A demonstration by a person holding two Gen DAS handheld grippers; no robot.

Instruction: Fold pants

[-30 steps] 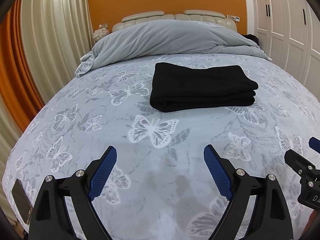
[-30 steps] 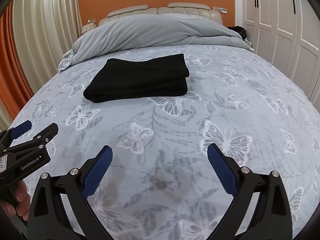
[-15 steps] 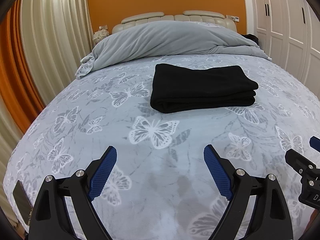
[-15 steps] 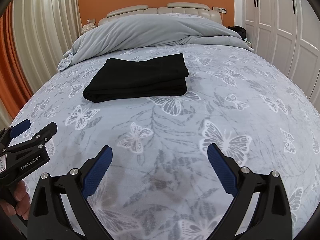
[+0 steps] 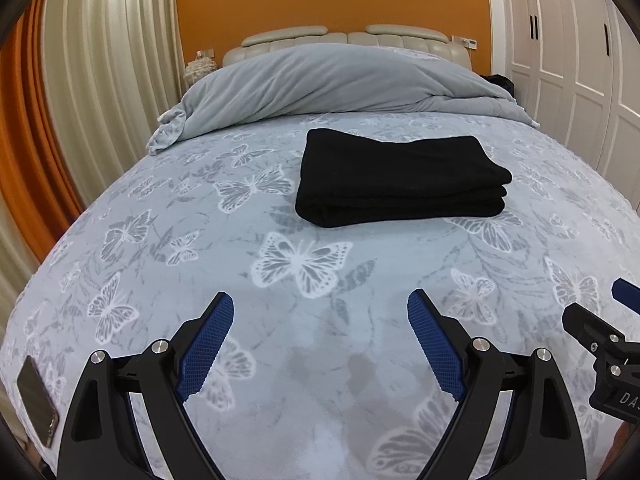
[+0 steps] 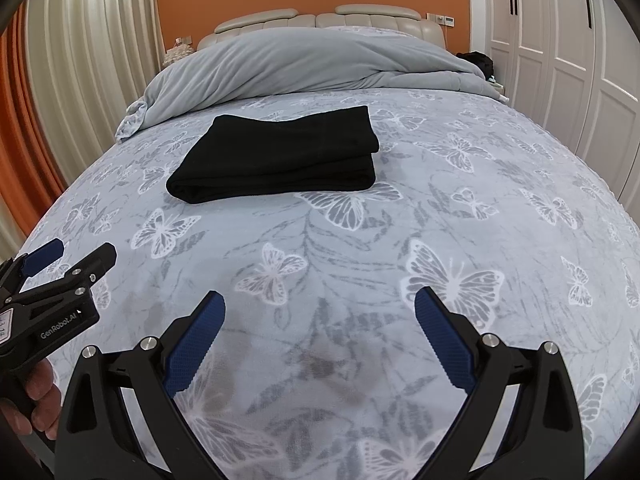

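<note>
The black pants [image 5: 400, 178] lie folded into a thick rectangle on the butterfly-print bedspread [image 5: 200, 240], in the middle of the bed; they also show in the right wrist view [image 6: 280, 156]. My left gripper [image 5: 320, 340] is open and empty, well short of the pants near the foot of the bed. My right gripper [image 6: 320, 340] is open and empty too, at about the same distance. Each gripper shows at the edge of the other's view: the right one [image 5: 604, 320] and the left one [image 6: 68, 256].
A bunched grey duvet [image 5: 340, 80] lies at the head of the bed by a beige headboard [image 5: 348, 36]. A phone [image 5: 38, 404] lies at the bed's near left corner. Curtains [image 5: 100, 80] hang left, white wardrobe doors [image 5: 580, 60] stand right.
Both views have shifted very slightly, with the pants sitting a touch higher in frame. The pants and both open grippers are otherwise unchanged.
</note>
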